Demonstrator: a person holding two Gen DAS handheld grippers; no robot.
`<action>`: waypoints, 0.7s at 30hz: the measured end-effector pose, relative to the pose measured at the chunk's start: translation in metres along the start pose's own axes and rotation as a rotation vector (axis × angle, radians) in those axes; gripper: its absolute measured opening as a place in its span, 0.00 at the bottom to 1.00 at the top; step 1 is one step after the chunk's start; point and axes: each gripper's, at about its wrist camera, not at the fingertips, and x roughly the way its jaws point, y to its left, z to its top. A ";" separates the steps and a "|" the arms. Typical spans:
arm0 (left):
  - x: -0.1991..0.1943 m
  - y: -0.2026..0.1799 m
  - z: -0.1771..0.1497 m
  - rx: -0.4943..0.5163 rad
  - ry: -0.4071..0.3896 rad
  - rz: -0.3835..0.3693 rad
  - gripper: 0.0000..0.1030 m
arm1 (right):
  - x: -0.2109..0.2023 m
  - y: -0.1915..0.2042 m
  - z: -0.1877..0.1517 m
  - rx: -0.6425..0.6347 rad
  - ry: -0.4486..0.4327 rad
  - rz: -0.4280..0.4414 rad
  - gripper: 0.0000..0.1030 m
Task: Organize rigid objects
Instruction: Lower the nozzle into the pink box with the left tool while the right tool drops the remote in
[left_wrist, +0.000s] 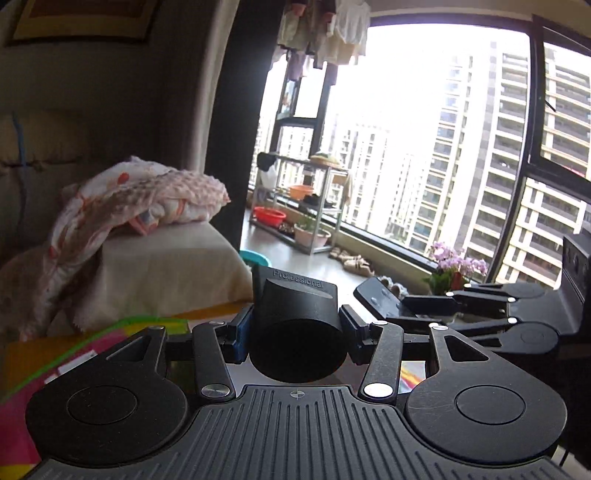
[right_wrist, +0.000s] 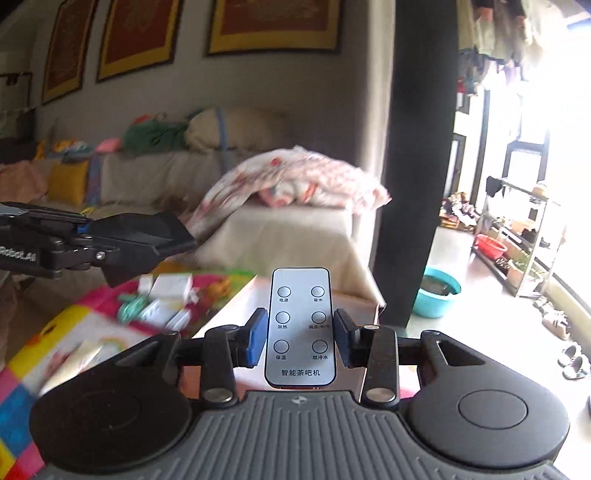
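My left gripper (left_wrist: 295, 328) is shut on a black plastic device (left_wrist: 295, 317) marked "Professional", held in the air above the table. My right gripper (right_wrist: 300, 332) is shut on a grey remote control (right_wrist: 300, 325) with round buttons, held upright above the table edge. The right gripper and its remote show side-on at the right of the left wrist view (left_wrist: 384, 299). The left gripper with the black device shows at the left of the right wrist view (right_wrist: 147, 236). Several small white boxes and items (right_wrist: 166, 295) lie on a colourful mat (right_wrist: 48, 332) below.
A sofa with a beige cover (right_wrist: 288, 236) and a heaped floral blanket (right_wrist: 295, 173) stands behind the table. A teal basin (right_wrist: 437, 291) sits on the floor by a dark pillar (right_wrist: 413, 147). A shelf rack (left_wrist: 314, 199) and pot plants stand at the window.
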 end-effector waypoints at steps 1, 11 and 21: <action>0.011 0.006 0.007 -0.033 0.007 0.000 0.52 | 0.007 -0.002 0.005 0.009 -0.004 -0.010 0.37; 0.099 0.046 -0.009 -0.160 0.112 -0.010 0.51 | 0.064 -0.008 0.009 0.013 0.017 -0.018 0.69; 0.073 0.084 -0.048 -0.203 0.093 0.031 0.50 | 0.059 0.011 -0.033 -0.063 0.025 -0.132 0.85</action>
